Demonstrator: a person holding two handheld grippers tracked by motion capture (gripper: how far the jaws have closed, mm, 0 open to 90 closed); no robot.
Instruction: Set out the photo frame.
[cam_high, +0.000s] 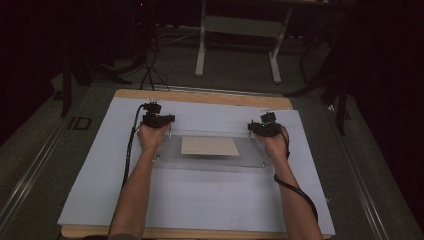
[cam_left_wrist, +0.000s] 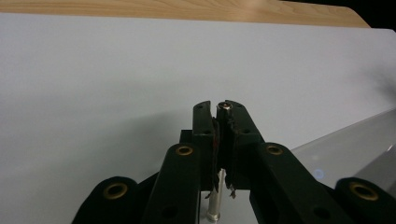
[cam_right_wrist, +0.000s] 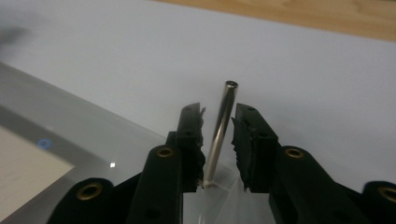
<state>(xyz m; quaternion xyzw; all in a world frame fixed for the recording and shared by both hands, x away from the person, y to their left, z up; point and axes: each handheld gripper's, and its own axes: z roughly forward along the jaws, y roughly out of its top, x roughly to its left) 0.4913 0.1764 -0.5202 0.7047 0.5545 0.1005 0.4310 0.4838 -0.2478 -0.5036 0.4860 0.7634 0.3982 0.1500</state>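
A clear acrylic sheet (cam_high: 210, 161) with a tan paper rectangle (cam_high: 210, 146) under it lies on the white-covered wooden desk (cam_high: 90, 190). The left claw (cam_high: 158, 120) is clamped on a thin upright metal pin (cam_left_wrist: 225, 108) at the sheet's far left corner. The right claw (cam_high: 264, 128) stands parted around another slim metal pin (cam_right_wrist: 223, 126) at the far right corner, its pads not touching it.

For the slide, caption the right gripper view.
Right gripper, jaws open, straddles an upright metal pin at the corner of a clear plate on white board.
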